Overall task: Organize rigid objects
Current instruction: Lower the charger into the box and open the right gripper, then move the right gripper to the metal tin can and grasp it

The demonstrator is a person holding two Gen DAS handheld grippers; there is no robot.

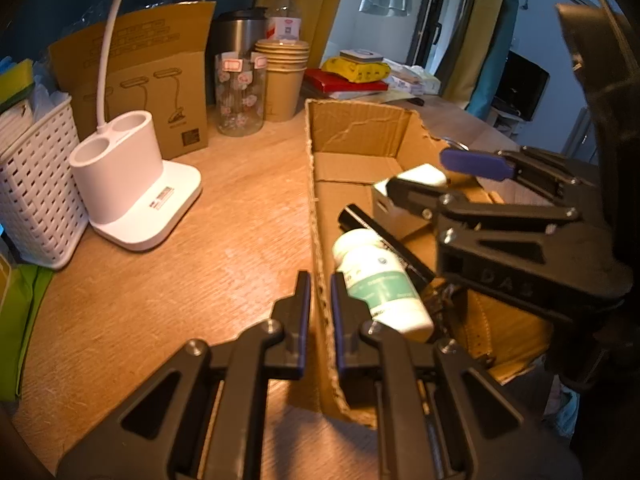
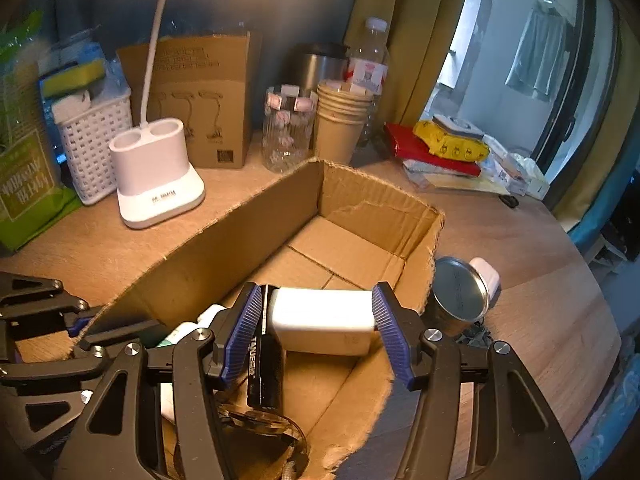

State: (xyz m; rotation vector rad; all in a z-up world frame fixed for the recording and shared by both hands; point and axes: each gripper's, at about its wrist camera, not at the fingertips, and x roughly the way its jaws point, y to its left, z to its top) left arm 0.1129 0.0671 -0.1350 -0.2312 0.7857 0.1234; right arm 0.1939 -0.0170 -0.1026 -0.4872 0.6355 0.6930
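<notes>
The left gripper (image 1: 320, 312) was clamped on the cardboard box (image 1: 320, 216) wall. The right gripper (image 2: 316, 328) held 1 white block (image 2: 322, 314) over the box. 1 white-and-green bottle (image 1: 380, 280), label unreadable, lay inside.

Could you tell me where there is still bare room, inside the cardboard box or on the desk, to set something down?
The far half of the cardboard box floor is bare. The desk is open between the box wall and the white lamp base. The near box end is crowded: white block, pill bottle, black case. The back edge is packed with cups and a jar.
</notes>
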